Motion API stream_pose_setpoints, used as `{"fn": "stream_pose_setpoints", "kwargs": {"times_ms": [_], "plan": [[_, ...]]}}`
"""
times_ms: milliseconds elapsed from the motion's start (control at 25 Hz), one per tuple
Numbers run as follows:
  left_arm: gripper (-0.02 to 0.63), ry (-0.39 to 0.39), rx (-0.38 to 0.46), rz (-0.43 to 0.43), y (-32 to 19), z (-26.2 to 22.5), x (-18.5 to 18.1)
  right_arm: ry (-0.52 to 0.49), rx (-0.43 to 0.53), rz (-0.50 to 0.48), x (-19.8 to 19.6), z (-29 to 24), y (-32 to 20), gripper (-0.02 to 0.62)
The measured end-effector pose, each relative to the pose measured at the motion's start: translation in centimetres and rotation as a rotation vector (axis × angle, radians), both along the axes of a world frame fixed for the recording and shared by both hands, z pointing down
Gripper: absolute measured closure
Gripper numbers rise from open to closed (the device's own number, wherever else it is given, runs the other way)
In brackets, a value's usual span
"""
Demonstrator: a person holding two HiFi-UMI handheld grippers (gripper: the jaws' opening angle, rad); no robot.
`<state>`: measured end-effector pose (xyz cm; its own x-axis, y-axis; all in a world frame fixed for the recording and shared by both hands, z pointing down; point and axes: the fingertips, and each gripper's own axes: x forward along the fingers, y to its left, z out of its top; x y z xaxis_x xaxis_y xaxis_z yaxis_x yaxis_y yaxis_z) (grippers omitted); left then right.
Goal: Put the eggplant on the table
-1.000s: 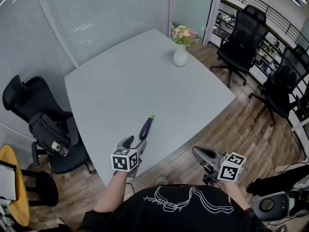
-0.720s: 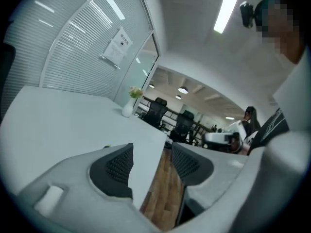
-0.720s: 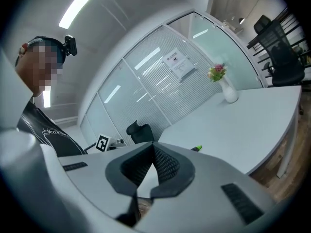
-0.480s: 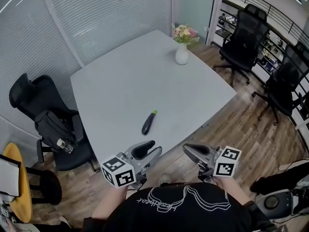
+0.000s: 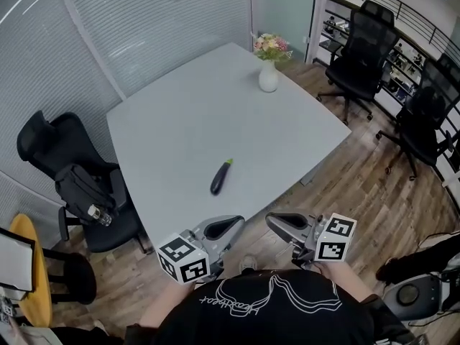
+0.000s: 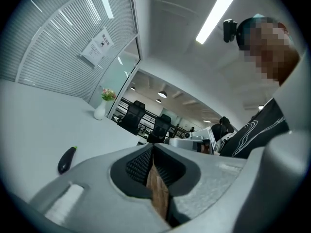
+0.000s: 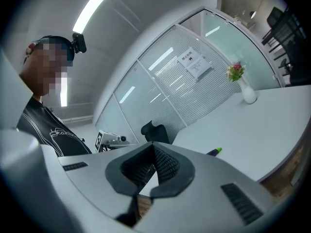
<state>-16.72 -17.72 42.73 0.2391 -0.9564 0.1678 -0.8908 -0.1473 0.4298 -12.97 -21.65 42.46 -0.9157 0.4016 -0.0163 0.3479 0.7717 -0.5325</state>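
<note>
The head view looks steeply down from above the table's (image 5: 215, 113) near edge and takes in its whole top, as far as the vase (image 5: 268, 77) at the far corner. The left gripper (image 5: 224, 227) view sits low, just off that near edge, and faces along it with the table at its left. The right gripper (image 5: 277, 221) view, equally low beside the edge, faces the opposite way, with the table at its right. All three share the tabletop, vase and eggplant (image 5: 220, 177). Each gripper view also catches the other gripper.

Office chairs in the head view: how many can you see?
3 chairs: one left of the table, one beyond its far corner, one at the right edge. Others may sit outside view.
</note>
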Motion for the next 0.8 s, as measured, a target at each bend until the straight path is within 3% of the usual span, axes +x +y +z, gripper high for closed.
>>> {"fn": "stream_pose_setpoints", "kwargs": {"times_ms": [800], "plan": [[0.588,-0.046,-0.007,-0.008,0.2,0.8,-1.6,0.031,0.01,0.039,-1.4,1.4,0.2,0.588]]}}
